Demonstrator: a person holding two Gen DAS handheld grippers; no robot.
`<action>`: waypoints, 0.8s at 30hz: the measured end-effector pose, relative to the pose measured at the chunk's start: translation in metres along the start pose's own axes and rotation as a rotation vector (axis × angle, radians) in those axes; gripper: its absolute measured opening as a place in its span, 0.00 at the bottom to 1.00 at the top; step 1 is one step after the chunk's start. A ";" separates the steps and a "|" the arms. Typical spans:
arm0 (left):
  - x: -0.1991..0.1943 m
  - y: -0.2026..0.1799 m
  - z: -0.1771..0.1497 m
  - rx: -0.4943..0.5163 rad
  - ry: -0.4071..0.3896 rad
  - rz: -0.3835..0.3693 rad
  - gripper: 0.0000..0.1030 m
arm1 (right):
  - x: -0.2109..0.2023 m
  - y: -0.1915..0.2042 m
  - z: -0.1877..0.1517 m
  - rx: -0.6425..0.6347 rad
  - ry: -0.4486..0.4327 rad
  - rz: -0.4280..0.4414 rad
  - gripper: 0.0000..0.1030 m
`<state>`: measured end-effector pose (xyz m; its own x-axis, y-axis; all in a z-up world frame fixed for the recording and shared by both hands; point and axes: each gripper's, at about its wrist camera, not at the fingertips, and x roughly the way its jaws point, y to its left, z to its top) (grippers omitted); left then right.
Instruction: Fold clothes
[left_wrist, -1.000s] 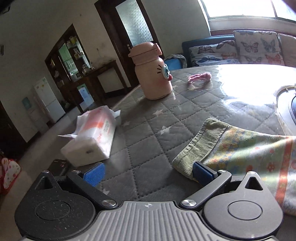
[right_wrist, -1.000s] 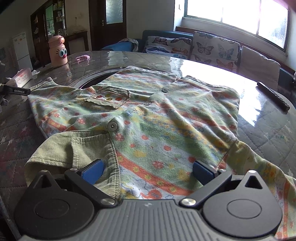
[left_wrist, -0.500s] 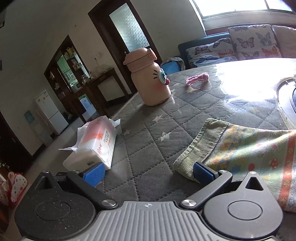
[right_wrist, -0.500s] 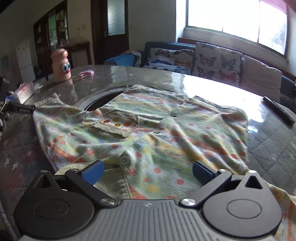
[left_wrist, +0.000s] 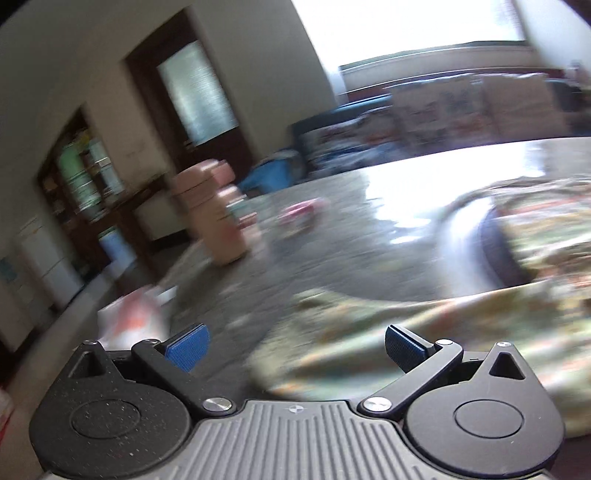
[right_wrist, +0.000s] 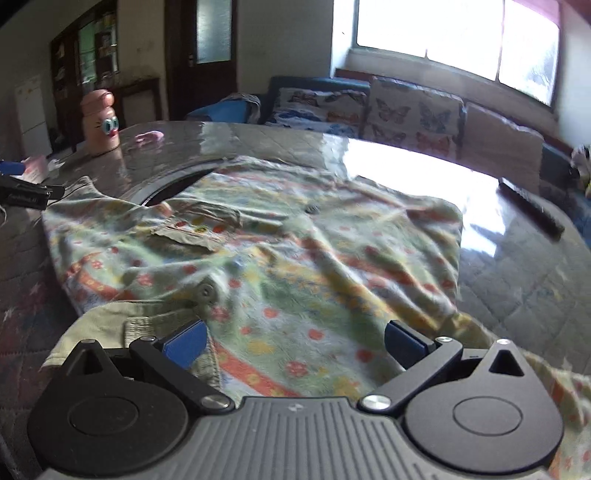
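A small floral shirt (right_wrist: 295, 258) with green ribbed cuffs lies spread flat on the quilted table (right_wrist: 535, 280). My right gripper (right_wrist: 293, 341) is open and empty, low over the shirt's near hem, beside a folded green cuff (right_wrist: 147, 325). My left gripper (left_wrist: 293, 347) is open and empty above the shirt's sleeve end (left_wrist: 369, 332); that view is motion-blurred. The left gripper's finger also shows at the left edge of the right wrist view (right_wrist: 26, 192).
A pink cartoon bottle (right_wrist: 100, 123) and a small pink item (right_wrist: 149, 136) stand at the table's far left. A tissue pack (left_wrist: 129, 317) lies near the left edge. A black remote (right_wrist: 532, 206) lies at the right. A round inset (right_wrist: 173, 186) shows under the shirt. A sofa is behind.
My left gripper has swung quickly right and upward, blurring its view; the sleeve now lies under and ahead of it. My right gripper has drawn back slightly along the hem. Both stay open.
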<state>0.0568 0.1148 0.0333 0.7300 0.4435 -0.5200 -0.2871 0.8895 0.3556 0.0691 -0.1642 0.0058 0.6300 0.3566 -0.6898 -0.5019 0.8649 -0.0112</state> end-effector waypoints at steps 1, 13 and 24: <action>-0.004 -0.013 0.004 0.016 -0.014 -0.038 1.00 | 0.001 -0.003 -0.003 0.015 0.009 0.002 1.00; -0.023 -0.148 0.023 0.270 -0.123 -0.314 1.00 | -0.016 -0.005 -0.026 -0.007 0.034 0.026 1.00; -0.062 -0.166 -0.018 0.408 -0.248 -0.339 1.00 | -0.028 -0.016 -0.014 0.011 0.042 0.073 1.00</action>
<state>0.0485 -0.0583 -0.0073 0.8768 0.0587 -0.4773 0.2140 0.8413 0.4965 0.0513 -0.1934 0.0153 0.5665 0.4038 -0.7183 -0.5389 0.8410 0.0478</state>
